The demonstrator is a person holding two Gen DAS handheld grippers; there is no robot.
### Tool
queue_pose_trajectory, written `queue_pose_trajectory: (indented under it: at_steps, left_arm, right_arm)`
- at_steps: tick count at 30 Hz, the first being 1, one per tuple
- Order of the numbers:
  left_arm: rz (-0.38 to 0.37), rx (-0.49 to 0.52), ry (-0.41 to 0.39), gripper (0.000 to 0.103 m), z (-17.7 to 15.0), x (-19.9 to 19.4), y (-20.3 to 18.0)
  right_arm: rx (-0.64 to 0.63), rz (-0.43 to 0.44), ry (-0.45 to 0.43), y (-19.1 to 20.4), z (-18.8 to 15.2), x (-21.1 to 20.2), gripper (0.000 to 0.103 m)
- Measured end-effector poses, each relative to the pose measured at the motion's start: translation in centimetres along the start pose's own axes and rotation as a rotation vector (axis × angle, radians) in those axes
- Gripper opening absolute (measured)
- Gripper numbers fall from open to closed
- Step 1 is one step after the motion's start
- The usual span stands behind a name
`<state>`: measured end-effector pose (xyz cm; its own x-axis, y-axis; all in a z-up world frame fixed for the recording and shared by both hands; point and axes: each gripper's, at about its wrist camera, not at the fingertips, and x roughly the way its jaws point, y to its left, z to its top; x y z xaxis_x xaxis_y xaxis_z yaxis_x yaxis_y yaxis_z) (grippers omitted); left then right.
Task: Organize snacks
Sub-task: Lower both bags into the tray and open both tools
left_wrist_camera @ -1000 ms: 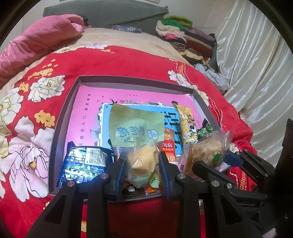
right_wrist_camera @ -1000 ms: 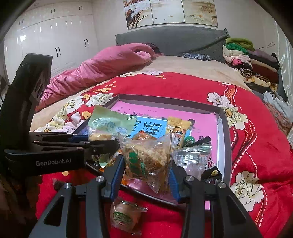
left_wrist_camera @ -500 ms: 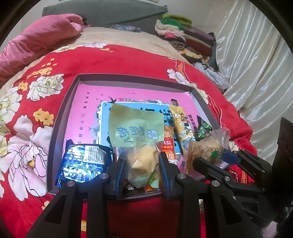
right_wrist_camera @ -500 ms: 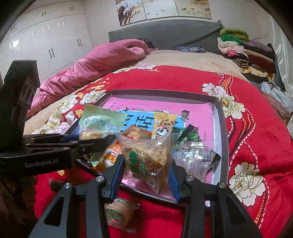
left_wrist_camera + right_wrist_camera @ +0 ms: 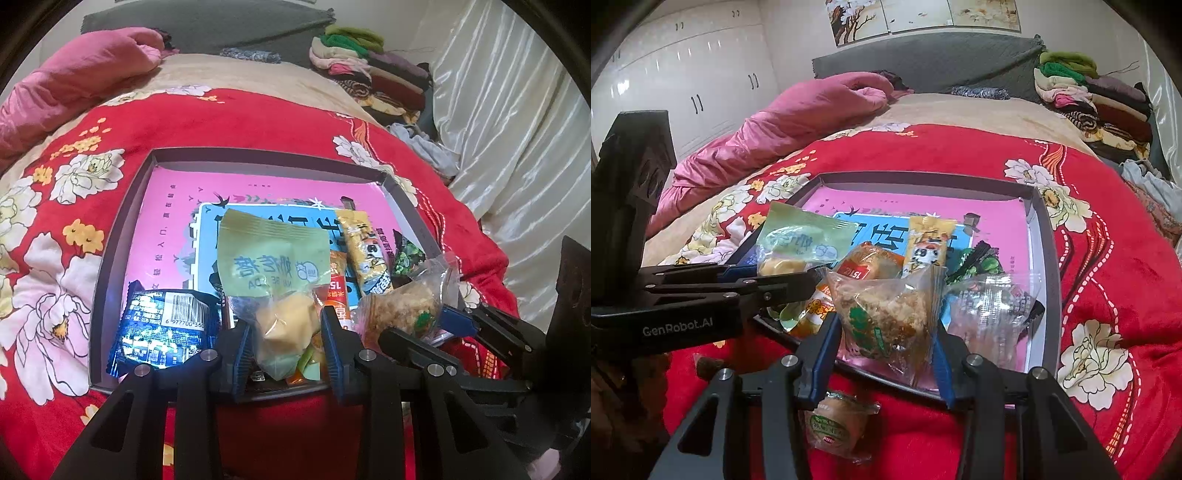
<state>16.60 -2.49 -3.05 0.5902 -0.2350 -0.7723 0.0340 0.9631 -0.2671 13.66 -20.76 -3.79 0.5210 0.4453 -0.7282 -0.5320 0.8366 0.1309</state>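
My left gripper (image 5: 284, 350) is shut on a green-topped snack bag (image 5: 273, 280) with a yellow cake inside, held over the near edge of a grey tray (image 5: 122, 221) with a pink liner. My right gripper (image 5: 884, 336) is shut on a clear bag of brown floss cake (image 5: 886, 310), also over the tray's near edge. The two grippers are side by side; the left gripper shows in the right wrist view (image 5: 790, 288) and the right gripper in the left wrist view (image 5: 417, 332). In the tray lie a dark blue packet (image 5: 162, 328), a yellow stick packet (image 5: 365, 254), an orange packet (image 5: 864, 266) and a clear wrapped snack (image 5: 990, 310).
The tray sits on a red flowered blanket (image 5: 1108, 258) on a bed. A wrapped round cake (image 5: 834, 424) lies on the blanket below my right gripper, outside the tray. A pink quilt (image 5: 798, 114) lies at the back left, folded clothes (image 5: 1089, 96) at the back right, white curtain (image 5: 517, 129) on the right.
Both grippers, each still holding its bag, have edged slightly forward over the tray's near edge. The snacks in the tray have not moved.
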Motion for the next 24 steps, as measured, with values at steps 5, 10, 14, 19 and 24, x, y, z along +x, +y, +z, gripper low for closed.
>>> queue_pose_trajectory:
  at_steps: [5,10,14,19,24]
  left_arm:
    - [0.004,0.003,0.0,0.037,0.0,0.1,-0.1]
    - [0.005,0.005,0.001,0.037,0.0,0.2,-0.2]
    - [0.005,0.005,0.005,0.037,0.1,0.2,-0.3]
    - [0.001,0.005,0.005,0.037,0.1,0.1,-0.3]
    - [0.003,0.003,0.006,0.038,0.1,0.0,-0.2]
  right_arm:
    - [0.003,0.003,0.005,0.0,-0.1,-0.2,0.047]
    - [0.015,0.009,-0.001,-0.3,0.0,-0.6,0.056]
    - [0.025,0.005,-0.002,-0.5,0.0,-0.7,0.057]
    - [0.029,-0.001,-0.016,-0.6,0.2,-1.1,0.058]
    - [0.033,-0.01,-0.031,-0.9,0.3,-1.5,0.06]
